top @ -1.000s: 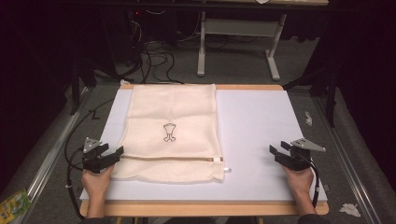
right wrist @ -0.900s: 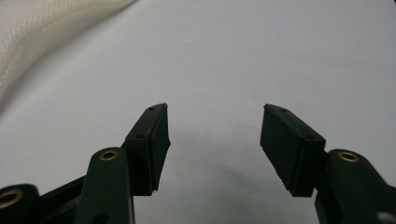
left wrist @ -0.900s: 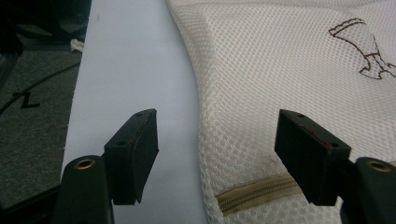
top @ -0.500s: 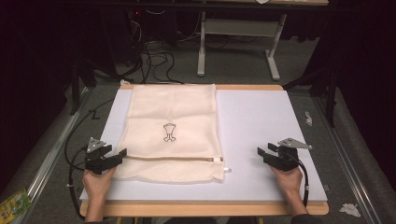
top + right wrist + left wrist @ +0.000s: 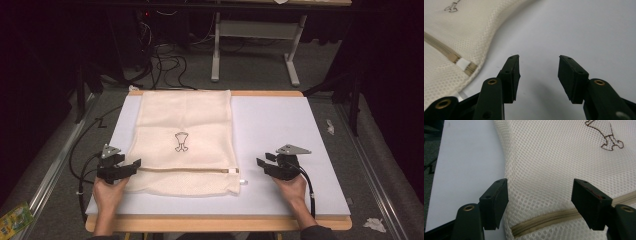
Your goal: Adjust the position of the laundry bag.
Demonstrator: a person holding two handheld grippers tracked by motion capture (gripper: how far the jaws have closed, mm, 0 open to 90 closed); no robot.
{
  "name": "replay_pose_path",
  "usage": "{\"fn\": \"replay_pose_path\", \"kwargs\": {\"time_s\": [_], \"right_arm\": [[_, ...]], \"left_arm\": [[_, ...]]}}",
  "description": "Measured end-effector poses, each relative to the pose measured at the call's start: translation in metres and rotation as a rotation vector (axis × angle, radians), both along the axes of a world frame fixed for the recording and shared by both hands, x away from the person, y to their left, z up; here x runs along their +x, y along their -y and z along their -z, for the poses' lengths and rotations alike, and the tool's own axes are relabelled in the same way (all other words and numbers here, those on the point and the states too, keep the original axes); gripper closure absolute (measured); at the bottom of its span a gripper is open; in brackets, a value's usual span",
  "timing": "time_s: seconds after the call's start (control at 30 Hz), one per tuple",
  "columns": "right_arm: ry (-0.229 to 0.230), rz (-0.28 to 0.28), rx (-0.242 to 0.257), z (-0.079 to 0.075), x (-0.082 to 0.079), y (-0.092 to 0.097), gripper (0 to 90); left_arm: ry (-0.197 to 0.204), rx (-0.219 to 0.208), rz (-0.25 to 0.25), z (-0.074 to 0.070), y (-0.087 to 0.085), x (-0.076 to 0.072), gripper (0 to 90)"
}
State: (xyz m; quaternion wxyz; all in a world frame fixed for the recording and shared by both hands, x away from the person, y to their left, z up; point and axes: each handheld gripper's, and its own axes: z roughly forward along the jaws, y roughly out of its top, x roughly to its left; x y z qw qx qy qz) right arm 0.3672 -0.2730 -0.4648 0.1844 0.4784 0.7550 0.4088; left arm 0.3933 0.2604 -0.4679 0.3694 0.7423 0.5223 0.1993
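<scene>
1. The cream mesh laundry bag with a beige zipper lies flat, left of centre on the white table.
2. The left gripper spreads wide over the bag's lower-left corner.
3. The right gripper, its jaws apart and just narrowing around nothing, sits lower right beside the bag.

You have a white table sheet on a wooden tabletop; beyond it, a metal desk frame, tangled floor cables; paper scraps; green packet.
</scene>
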Motion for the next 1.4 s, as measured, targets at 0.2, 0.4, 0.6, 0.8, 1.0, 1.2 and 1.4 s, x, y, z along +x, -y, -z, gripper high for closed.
{"fn": "replay_pose_path", "kwargs": {"time_s": [0.2, 0.4, 0.6, 0.8, 1.0, 1.2, 1.4], "right_arm": [[-0.022, -0.047, -0.003, -0.003, 0.007, -0.020, 53.1], [-0.046, -0.078, -0.006, -0.003, 0.018, -0.043, 52.8], [-0.067, -0.104, 0.014, -0.005, 0.024, -0.058, 52.1], [-0.104, -0.110, 0.013, -0.002, 0.038, -0.075, 52.4], [-0.169, -0.116, 0.020, 0.006, 0.046, -0.081, 59.1], [-0.201, -0.136, 0.021, 0.011, 0.051, -0.083, 75.4], [-0.190, -0.151, -0.002, 0.007, 0.050, -0.088, 85.4]], "left_arm": [[-0.027, -0.003, -0.008, -0.002, 0.002, 0.007, 30.5], [-0.046, -0.002, -0.036, -0.001, 0.000, 0.012, 31.7], [-0.079, 0.000, -0.055, 0.002, 0.000, 0.018, 32.5], [-0.105, 0.006, -0.068, 0.004, 0.001, 0.024, 35.0], [-0.130, 0.012, -0.073, 0.005, 0.003, 0.030, 44.5], [-0.147, -0.018, -0.085, 0.004, -0.001, 0.032, 62.8], [-0.134, -0.043, -0.079, 0.000, -0.002, 0.032, 84.7]]}}
